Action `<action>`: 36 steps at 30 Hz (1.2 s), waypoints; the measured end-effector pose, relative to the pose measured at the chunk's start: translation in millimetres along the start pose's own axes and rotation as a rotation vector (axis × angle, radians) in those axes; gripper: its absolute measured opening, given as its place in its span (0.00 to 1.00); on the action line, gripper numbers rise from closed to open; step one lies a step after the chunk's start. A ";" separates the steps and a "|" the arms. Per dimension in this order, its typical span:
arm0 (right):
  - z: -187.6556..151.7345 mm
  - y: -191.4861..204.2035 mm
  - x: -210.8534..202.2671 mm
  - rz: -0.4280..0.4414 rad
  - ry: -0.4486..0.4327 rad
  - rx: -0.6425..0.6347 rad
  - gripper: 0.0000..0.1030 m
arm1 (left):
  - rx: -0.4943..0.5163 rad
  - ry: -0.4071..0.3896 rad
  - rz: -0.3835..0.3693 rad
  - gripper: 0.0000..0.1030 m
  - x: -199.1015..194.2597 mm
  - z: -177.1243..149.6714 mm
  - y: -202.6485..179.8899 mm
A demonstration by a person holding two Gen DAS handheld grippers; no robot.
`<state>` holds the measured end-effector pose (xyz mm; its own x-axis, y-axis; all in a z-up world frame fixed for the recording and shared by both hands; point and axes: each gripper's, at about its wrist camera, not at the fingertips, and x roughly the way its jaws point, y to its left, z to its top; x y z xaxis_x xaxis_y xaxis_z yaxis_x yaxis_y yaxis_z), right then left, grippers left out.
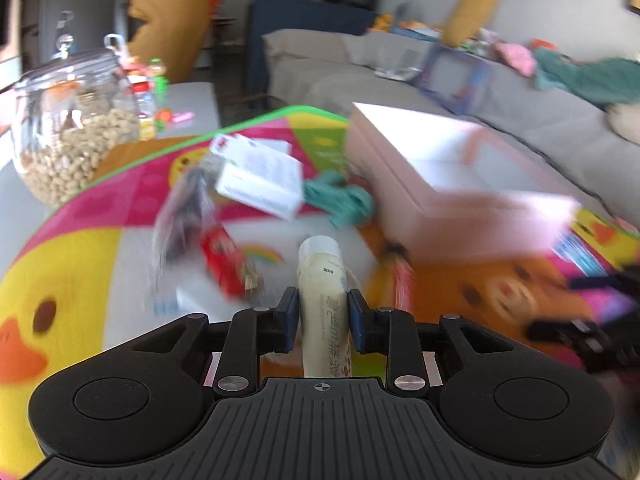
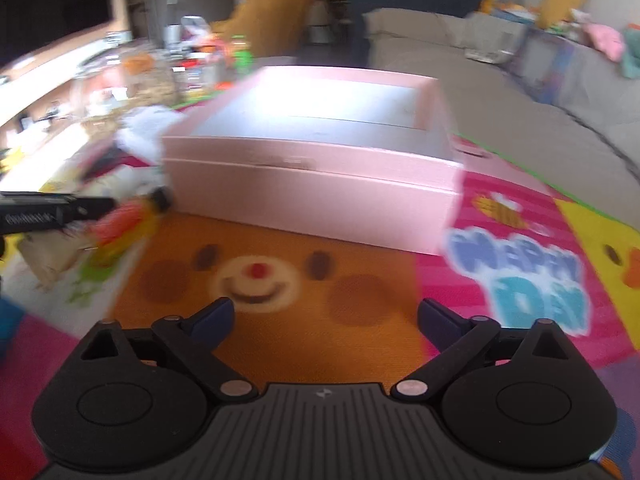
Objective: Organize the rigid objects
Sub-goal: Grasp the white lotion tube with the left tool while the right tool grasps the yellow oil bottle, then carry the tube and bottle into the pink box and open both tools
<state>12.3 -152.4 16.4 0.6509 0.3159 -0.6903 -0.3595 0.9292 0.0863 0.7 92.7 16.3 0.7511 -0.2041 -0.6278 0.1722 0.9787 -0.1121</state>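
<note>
My left gripper (image 1: 322, 304) is shut on a cream tube with a white cap (image 1: 322, 280), held above the colourful play mat (image 1: 80, 248). Ahead on the mat lie a white carton (image 1: 260, 176), a red packet (image 1: 224, 264), a clear bag with dark contents (image 1: 188, 208) and a teal cloth (image 1: 344, 196). An open pink box (image 1: 452, 176) stands to the right. In the right wrist view my right gripper (image 2: 325, 316) is open and empty, over the bear print, in front of the pink box (image 2: 316, 196). The view is blurred.
A glass jar of beans (image 1: 72, 132) stands at the left on a grey table. A grey sofa (image 1: 520, 92) with clutter runs behind. The left gripper (image 2: 56, 210) shows at the left edge of the right wrist view, beside an orange and yellow item (image 2: 124, 220).
</note>
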 end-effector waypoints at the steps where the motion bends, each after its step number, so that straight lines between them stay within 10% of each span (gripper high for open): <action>1: 2.6 9.7 -0.8 0.038 -0.008 -0.026 0.92 | 0.010 0.006 -0.013 0.29 -9.2 -7.9 -1.1; 10: 55.3 76.5 38.5 0.165 0.001 -0.022 0.75 | -0.006 0.044 -0.007 0.29 -57.8 -47.3 4.3; 15: 61.0 88.4 53.7 0.223 0.079 -0.002 0.34 | -0.069 0.030 -0.018 0.29 -57.0 -48.4 11.7; 18: 47.4 85.0 38.1 0.229 0.085 -0.082 0.27 | -0.078 0.018 -0.019 0.29 -54.0 -47.7 10.1; 25: 13.2 67.4 0.0 -0.161 -0.040 -0.363 0.33 | -0.109 -0.010 -0.036 0.29 -42.5 -44.9 5.0; 28: 8.3 60.1 -1.3 -0.293 -0.102 -0.395 0.63 | -0.109 -0.020 -0.031 0.29 -39.8 -45.8 1.2; 36: 13.4 20.6 8.1 -0.149 -0.015 -0.005 0.67 | -0.144 -0.019 -0.064 0.29 -42.6 -50.2 5.4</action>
<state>19.0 -128.1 22.2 0.7070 0.1776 -0.6846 -0.2617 0.9649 -0.0199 -62.4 107.9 3.7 0.7538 -0.2656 -0.6011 0.1285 0.9566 -0.2615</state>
